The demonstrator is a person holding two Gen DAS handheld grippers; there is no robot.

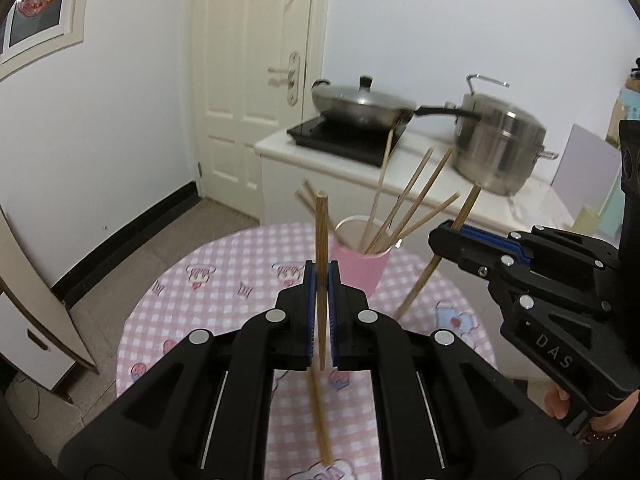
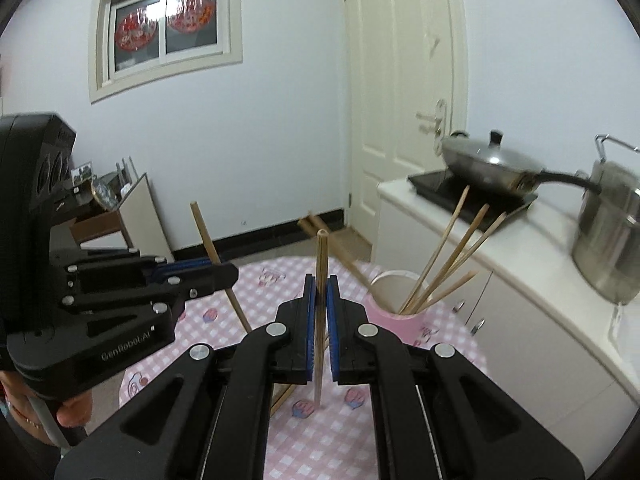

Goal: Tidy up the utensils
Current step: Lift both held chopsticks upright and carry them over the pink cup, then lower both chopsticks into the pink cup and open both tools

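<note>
My left gripper (image 1: pixel 321 276) is shut on a wooden chopstick (image 1: pixel 321 224) that stands upright between the blue pads, above the pink-checked table (image 1: pixel 224 280). My right gripper (image 2: pixel 321 284) is likewise shut on an upright chopstick (image 2: pixel 321 252). In the left wrist view the right gripper (image 1: pixel 440 240) shows at the right with its chopstick (image 1: pixel 420 284) slanting down. The left gripper (image 2: pixel 230 274) appears at the left of the right wrist view. A pink cup (image 1: pixel 362 268) with several chopsticks stands beyond both grippers. Another chopstick (image 1: pixel 320 420) lies on the cloth below.
Behind the table runs a white counter (image 1: pixel 400 164) with a black hob, a lidded wok (image 1: pixel 360 104) and a steel pot (image 1: pixel 500 148). A white door (image 1: pixel 248 80) is at the back. A board (image 1: pixel 36 320) leans at the left.
</note>
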